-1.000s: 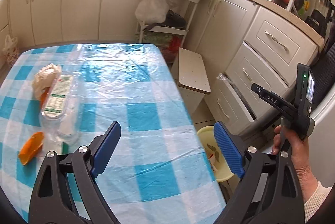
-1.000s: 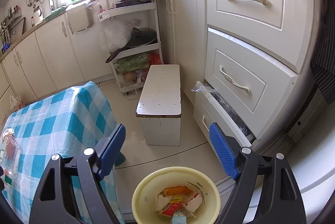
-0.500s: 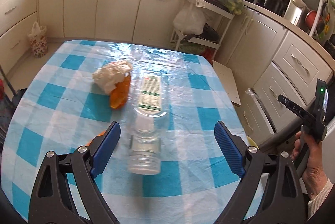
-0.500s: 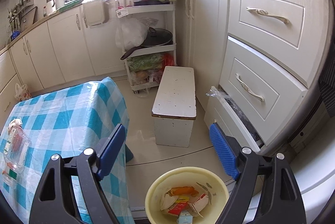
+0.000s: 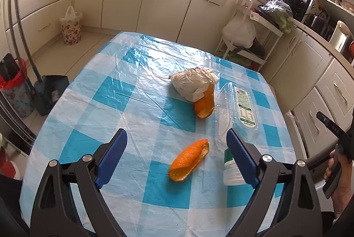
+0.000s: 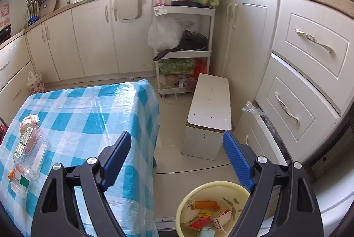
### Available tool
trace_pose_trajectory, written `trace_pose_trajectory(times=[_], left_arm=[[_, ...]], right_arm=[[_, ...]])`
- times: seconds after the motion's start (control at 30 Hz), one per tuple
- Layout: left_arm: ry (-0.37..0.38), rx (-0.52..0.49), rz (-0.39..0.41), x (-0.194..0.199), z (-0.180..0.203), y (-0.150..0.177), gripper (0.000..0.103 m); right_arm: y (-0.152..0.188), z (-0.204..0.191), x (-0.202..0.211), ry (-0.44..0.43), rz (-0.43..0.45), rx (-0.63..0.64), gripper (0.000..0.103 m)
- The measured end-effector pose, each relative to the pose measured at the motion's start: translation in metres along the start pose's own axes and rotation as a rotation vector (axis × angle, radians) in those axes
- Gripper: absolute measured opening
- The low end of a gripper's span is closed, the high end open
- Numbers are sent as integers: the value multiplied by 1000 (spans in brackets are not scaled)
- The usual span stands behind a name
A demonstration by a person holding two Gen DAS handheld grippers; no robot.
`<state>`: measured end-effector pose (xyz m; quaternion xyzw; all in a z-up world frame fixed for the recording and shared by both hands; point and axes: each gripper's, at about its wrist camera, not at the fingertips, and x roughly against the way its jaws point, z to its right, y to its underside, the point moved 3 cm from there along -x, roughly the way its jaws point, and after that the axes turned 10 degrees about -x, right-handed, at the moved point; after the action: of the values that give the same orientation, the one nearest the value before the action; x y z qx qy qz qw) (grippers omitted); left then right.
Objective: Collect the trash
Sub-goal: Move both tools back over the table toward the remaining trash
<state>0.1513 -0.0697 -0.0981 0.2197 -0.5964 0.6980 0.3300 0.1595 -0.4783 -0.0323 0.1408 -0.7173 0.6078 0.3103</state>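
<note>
On the checked tablecloth (image 5: 124,90) four pieces of trash are left for us: a crumpled white paper wrapper (image 5: 192,83) toward the far right corner, an orange peel (image 5: 205,102) tucked partly under it, a flattened clear plastic bottle (image 5: 237,117) lying along the right edge with its white cap end toward us, and a second orange peel (image 5: 188,160) closer to the near edge. Our left gripper (image 5: 177,156) hangs over the near part of the table with its jaws wide and nothing between the pads; that second peel lies just ahead of them, so we judge it the next pickup. Our right gripper (image 6: 177,157) is also wide and empty, held over the floor beside the table's right edge. Below it stands the yellow bin (image 6: 185,203), already holding torn cartons, paper scraps and something orange. So we judge the job partly done: some trash is in, four pieces remain on the cloth.
</note>
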Motion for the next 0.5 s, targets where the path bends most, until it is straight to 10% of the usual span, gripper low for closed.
trace_pose_trajectory(times=[0.5], left_arm=[[-54, -50, -23, -8, 1, 6, 89]], right_arm=[[-1, -57, 8, -81, -1, 105, 85]])
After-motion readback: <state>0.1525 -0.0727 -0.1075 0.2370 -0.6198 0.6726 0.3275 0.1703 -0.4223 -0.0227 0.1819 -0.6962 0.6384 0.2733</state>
